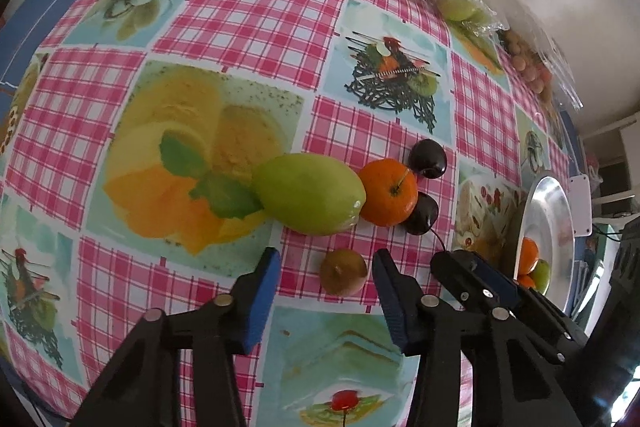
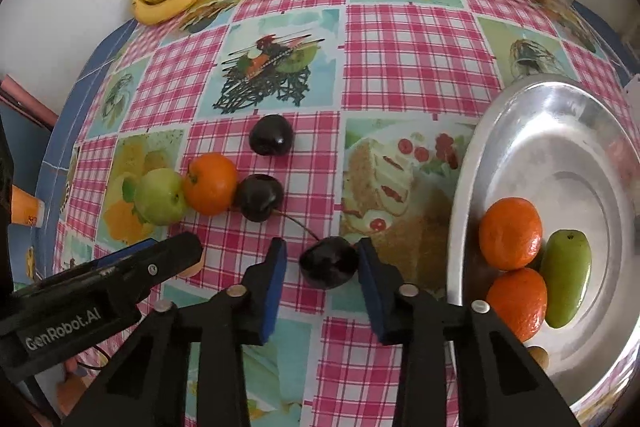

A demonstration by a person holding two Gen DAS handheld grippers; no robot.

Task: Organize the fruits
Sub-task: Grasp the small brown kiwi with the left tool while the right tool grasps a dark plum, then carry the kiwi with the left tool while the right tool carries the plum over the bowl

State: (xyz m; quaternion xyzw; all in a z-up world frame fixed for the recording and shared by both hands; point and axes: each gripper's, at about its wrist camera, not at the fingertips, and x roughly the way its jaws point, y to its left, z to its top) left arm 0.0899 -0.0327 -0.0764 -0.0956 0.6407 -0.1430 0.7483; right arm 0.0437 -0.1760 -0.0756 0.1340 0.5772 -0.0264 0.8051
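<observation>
Left wrist: left tool [image 1: 326, 277] wide, straddling small brown fruit [image 1: 343, 271] on tabletop [image 1: 248, 7]; nothing gripped. Right wrist: right tool [image 2: 322, 263] wide around dark cherry [image 2: 329, 262], right pad close. Next: close, carry to metal plate [image 2: 472, 163] at its right.

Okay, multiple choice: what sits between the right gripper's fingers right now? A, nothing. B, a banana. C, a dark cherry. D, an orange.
C: in the right wrist view a dark cherry sits between the open right gripper's blue fingers.
</observation>
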